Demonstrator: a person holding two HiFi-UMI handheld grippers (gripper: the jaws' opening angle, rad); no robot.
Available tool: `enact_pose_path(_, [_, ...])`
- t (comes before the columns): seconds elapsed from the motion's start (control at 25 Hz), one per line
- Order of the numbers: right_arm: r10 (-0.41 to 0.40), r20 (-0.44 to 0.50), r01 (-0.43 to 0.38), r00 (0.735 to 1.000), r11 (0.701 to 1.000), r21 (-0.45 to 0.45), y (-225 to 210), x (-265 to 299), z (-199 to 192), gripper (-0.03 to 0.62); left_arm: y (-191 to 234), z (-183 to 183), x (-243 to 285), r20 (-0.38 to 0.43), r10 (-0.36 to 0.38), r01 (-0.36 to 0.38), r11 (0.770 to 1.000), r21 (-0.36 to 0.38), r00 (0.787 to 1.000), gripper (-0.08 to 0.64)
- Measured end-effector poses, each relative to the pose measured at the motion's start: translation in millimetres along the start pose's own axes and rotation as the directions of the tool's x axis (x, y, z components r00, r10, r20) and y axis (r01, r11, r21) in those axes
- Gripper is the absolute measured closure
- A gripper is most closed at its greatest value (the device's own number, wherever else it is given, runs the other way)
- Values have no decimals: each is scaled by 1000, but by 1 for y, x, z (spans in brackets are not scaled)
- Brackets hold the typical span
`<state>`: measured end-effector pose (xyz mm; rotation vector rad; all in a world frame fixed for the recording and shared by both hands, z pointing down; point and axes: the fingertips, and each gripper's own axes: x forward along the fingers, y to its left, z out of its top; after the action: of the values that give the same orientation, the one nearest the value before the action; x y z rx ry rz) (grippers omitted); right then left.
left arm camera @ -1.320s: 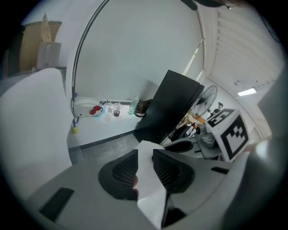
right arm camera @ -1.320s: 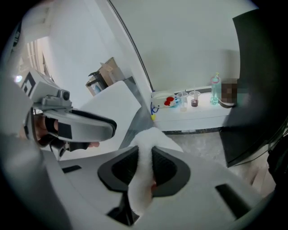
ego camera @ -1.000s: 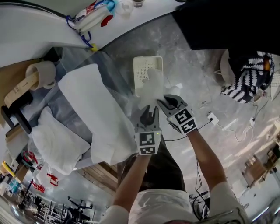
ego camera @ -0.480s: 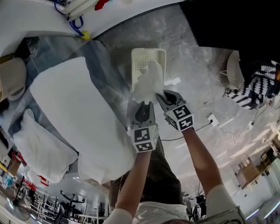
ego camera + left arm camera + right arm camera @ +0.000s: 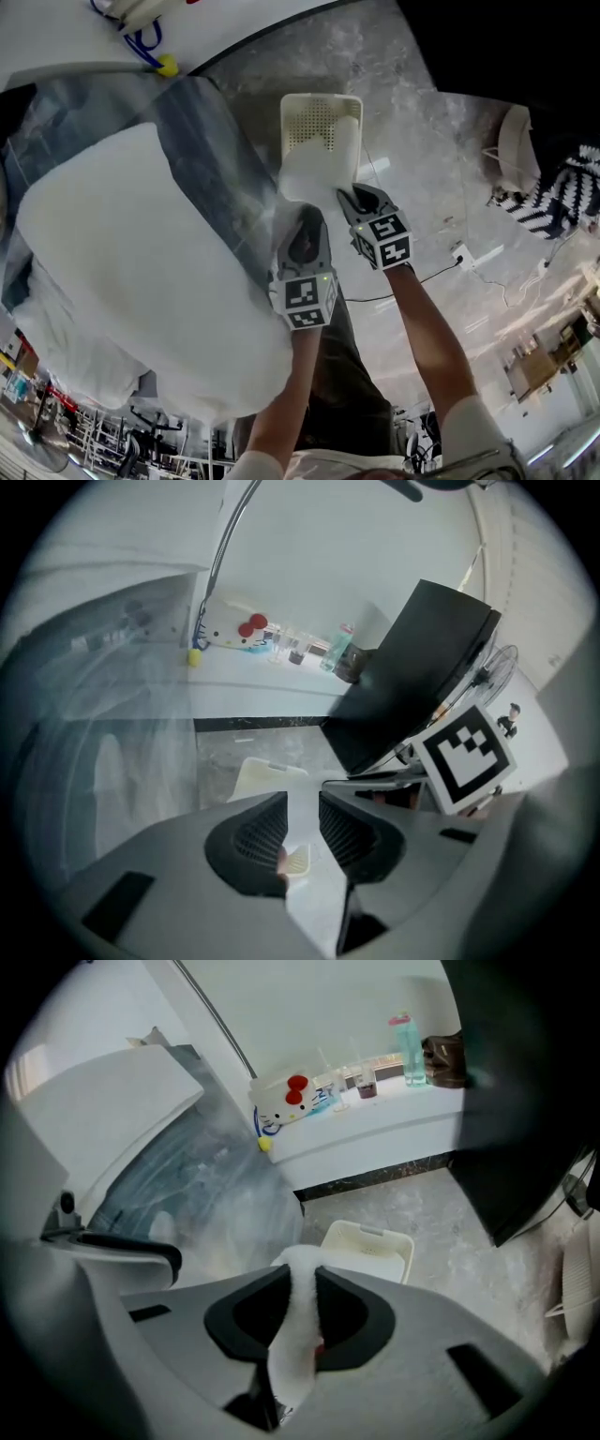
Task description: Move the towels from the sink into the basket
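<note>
Left gripper [image 5: 302, 808] and right gripper [image 5: 302, 1283], side by side, each clamp the same white towel [image 5: 314, 173]. It hangs over the near edge of a cream perforated basket [image 5: 309, 122] standing on the marbled floor [image 5: 412, 141].

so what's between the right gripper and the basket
The white towel. In the head view it hangs from the right gripper, which is shut on it, and covers the near edge of the basket. The right gripper view agrees.
</note>
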<state>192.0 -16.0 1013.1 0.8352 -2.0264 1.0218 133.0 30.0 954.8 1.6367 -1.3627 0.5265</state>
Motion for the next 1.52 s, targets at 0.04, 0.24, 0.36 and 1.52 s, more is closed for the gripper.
enact_pose_path(0.04, [-9, -7, 9, 1000, 1000, 3, -4, 4, -3, 522, -1, -1, 2, 0, -5, 5, 1000, 1, 1000, 462])
enact_pose_path(0.24, [-35, -19, 35, 999, 999, 3, -19, 22, -11, 495, -7, -5, 7, 10, -27, 27, 1000, 4, 1000, 462])
enact_pose_path(0.36, [-29, -5, 29, 1000, 1000, 6, -18, 23, -5, 405, -6, -8, 8, 19, -25, 25, 1000, 18, 1000, 462])
enact_pose_path(1.52, [-36, 104, 37, 994, 999, -16, 58, -121, 58, 492, -94, 32, -100, 24, -182, 176, 970, 168, 983, 462])
